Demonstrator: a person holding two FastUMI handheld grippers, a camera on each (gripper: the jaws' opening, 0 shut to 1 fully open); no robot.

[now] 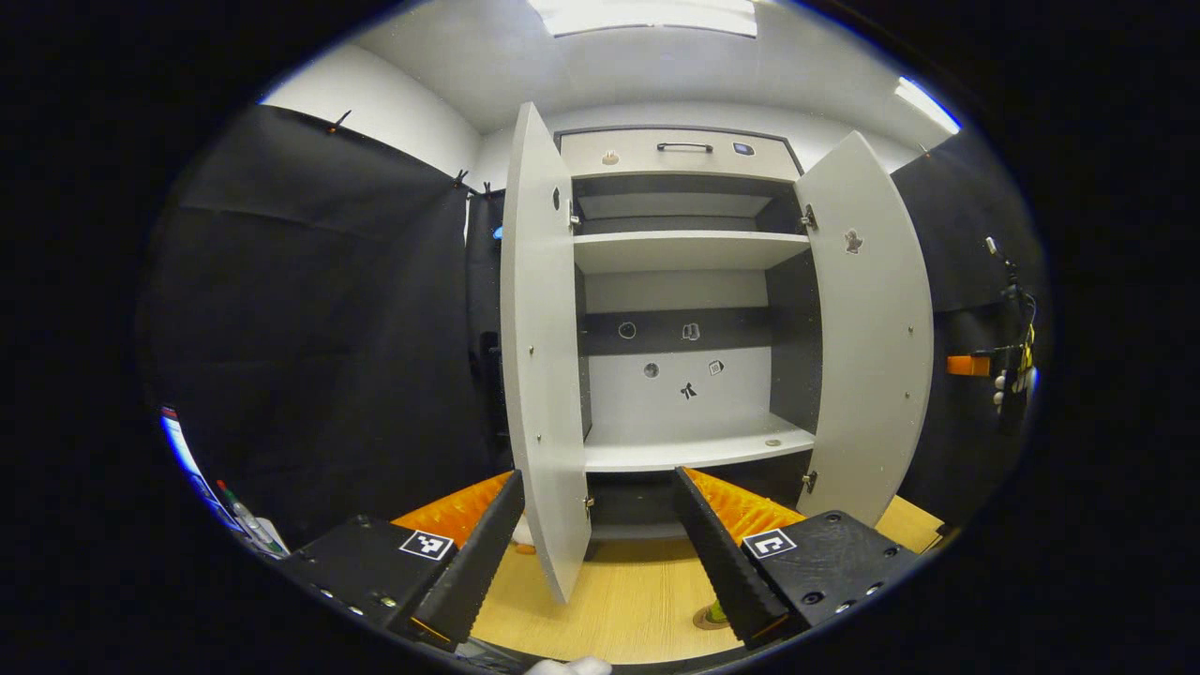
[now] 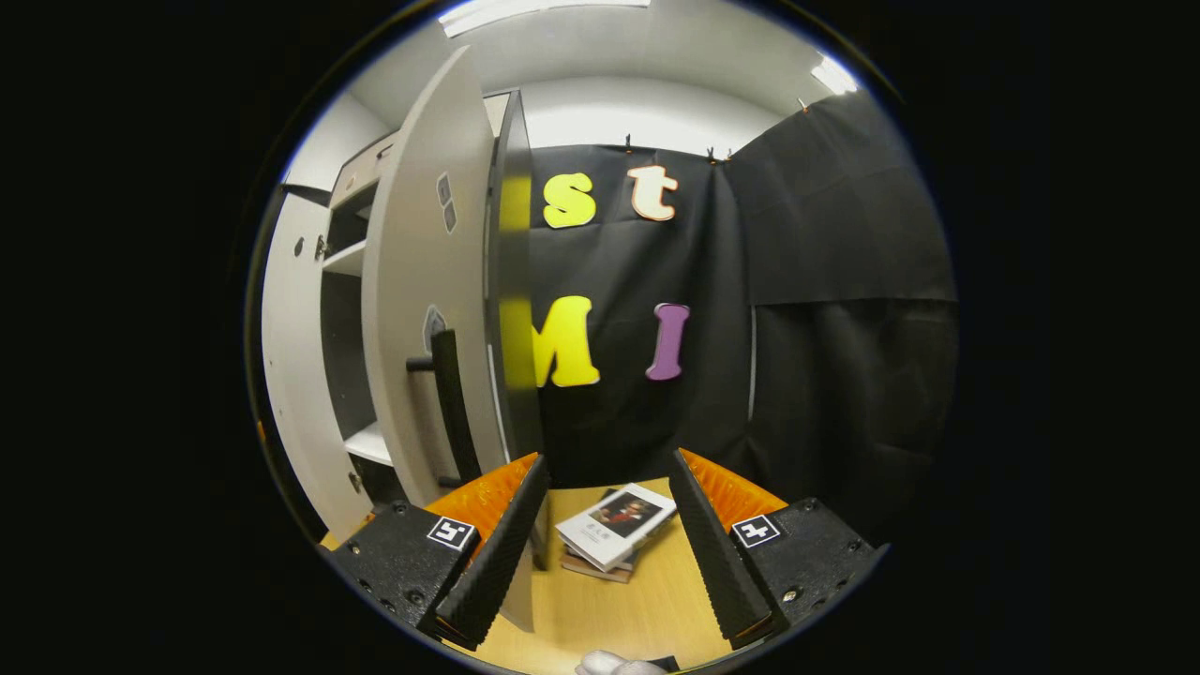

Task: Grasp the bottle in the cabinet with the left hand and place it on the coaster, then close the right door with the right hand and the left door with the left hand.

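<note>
The grey cabinet stands open in the left gripper view, its left door (image 1: 539, 375) and right door (image 1: 872, 328) swung out and its shelves (image 1: 689, 450) bare. My left gripper (image 1: 598, 480) is open, and the left door's lower edge hangs between its fingers. A small round brown disc with something green on it (image 1: 710, 616) peeks out by the right finger, mostly hidden. In the right gripper view the right door (image 2: 422, 309) with its black handle (image 2: 452, 403) stands just left of my open right gripper (image 2: 607, 461). The left door (image 2: 291, 375) shows beyond.
A stack of books (image 2: 614, 527) lies on the wooden table (image 2: 647, 600) between the right gripper's fingers. Black cloth walls close in on both sides. Small items (image 1: 242, 517) sit at the far left edge, and an orange fitting (image 1: 966, 366) hangs on the right wall.
</note>
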